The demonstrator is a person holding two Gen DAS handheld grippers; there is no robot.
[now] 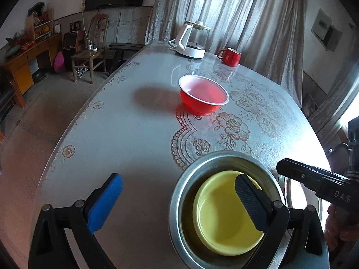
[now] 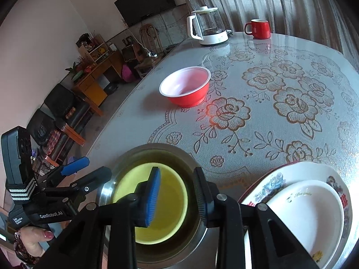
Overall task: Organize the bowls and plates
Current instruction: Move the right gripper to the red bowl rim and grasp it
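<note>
A yellow bowl (image 1: pixel 226 222) sits nested inside a steel bowl (image 1: pixel 179 190) at the table's near edge; both also show in the right wrist view, the yellow bowl (image 2: pixel 170 192) inside the steel bowl (image 2: pixel 105 190). My left gripper (image 1: pixel 177 192) is open, its right finger over the yellow bowl, its blue-padded left finger over the table. My right gripper (image 2: pixel 177 192) is partly open, its jaws astride the right rims of both bowls. A red bowl (image 1: pixel 203 96) with a white inside stands alone mid-table. A white plate (image 2: pixel 311 215) lies on a floral plate (image 2: pixel 276 179) to the right.
A glass kettle on a white base (image 1: pixel 190 42) and a red mug (image 1: pixel 230 56) stand at the table's far end by the curtains. The lace-patterned tablecloth (image 2: pixel 291 103) covers the table. Chairs and a wooden desk stand on the floor to the left.
</note>
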